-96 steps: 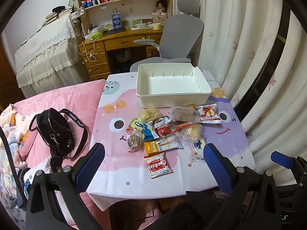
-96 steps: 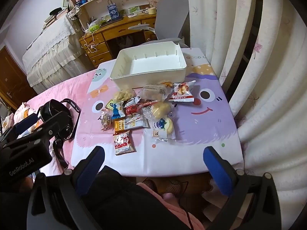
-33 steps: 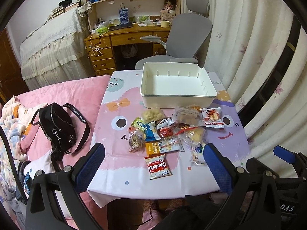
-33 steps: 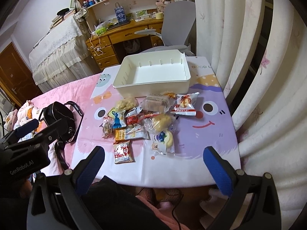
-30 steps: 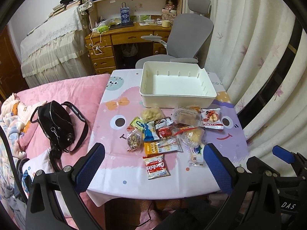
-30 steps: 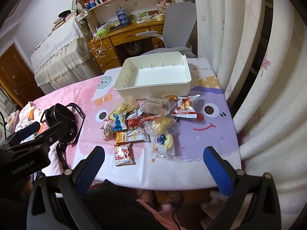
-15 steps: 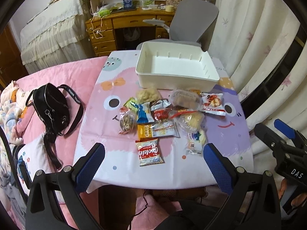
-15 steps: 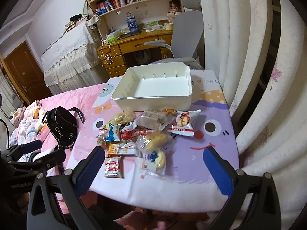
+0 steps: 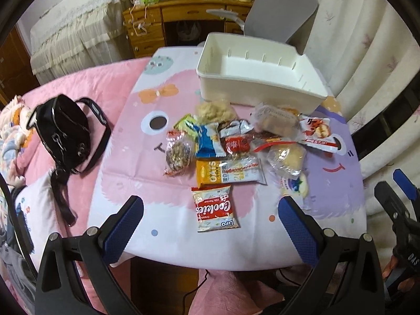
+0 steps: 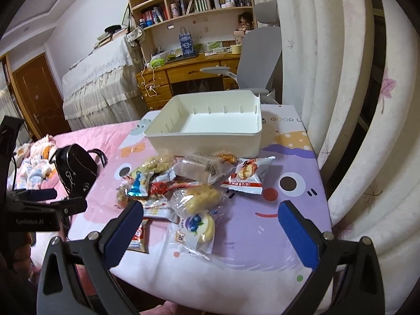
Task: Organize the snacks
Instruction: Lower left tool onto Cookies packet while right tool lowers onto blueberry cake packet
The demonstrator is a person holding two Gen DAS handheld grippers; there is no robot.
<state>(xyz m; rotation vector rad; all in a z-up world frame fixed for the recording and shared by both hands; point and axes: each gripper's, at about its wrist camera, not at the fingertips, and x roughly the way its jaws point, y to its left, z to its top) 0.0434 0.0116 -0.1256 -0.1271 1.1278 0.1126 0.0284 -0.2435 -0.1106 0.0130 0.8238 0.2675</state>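
snack packets [image 9: 231,141]: clustered on table | white bin [image 9: 258,72]: empty, just behind

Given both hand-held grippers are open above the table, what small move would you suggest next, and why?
Probably lower the left hand-held gripper onto the Cookies packet. It lies alone at the near edge of the snack pile, directly between the open fingers, and the white bin beyond the pile has nothing in it.
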